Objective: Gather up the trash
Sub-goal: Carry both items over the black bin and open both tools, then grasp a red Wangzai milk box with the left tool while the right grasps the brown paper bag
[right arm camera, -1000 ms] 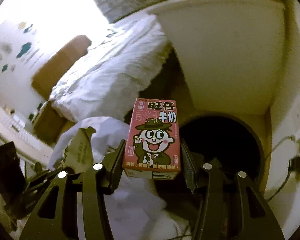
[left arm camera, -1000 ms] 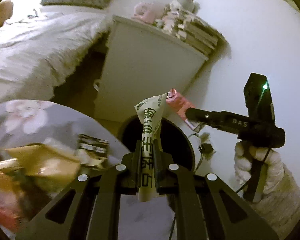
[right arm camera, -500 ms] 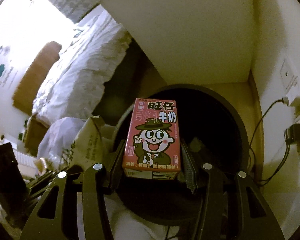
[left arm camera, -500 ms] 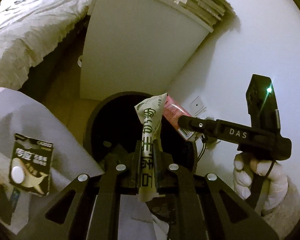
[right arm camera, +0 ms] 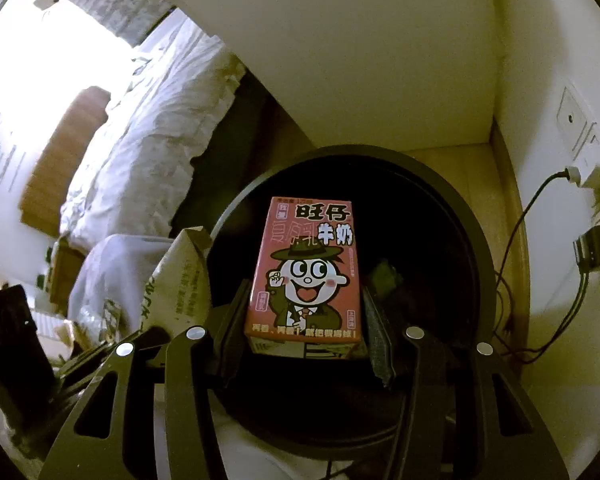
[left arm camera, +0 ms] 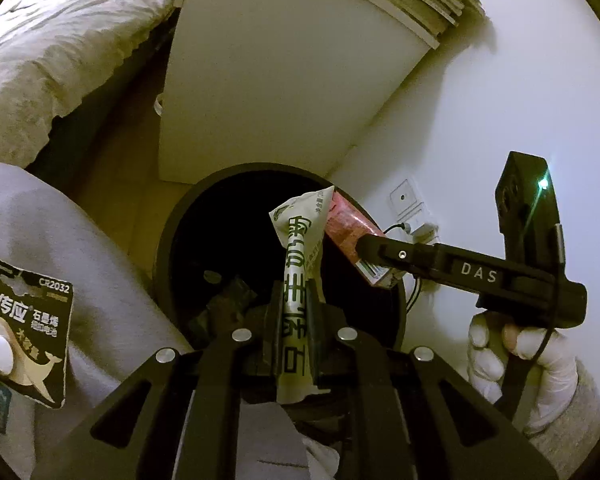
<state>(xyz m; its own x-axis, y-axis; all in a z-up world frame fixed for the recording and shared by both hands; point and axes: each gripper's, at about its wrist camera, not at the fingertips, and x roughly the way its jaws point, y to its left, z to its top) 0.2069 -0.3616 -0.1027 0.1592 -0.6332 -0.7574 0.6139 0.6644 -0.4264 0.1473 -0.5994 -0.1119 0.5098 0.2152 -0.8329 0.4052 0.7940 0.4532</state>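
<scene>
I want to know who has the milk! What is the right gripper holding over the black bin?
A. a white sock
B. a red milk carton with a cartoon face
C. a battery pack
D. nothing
B: the right gripper is clamped on the red milk carton with its cartoon face, held above the open black bin.

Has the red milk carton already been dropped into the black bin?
No, the red milk carton sits clamped between the right gripper fingers above the black bin.
</scene>
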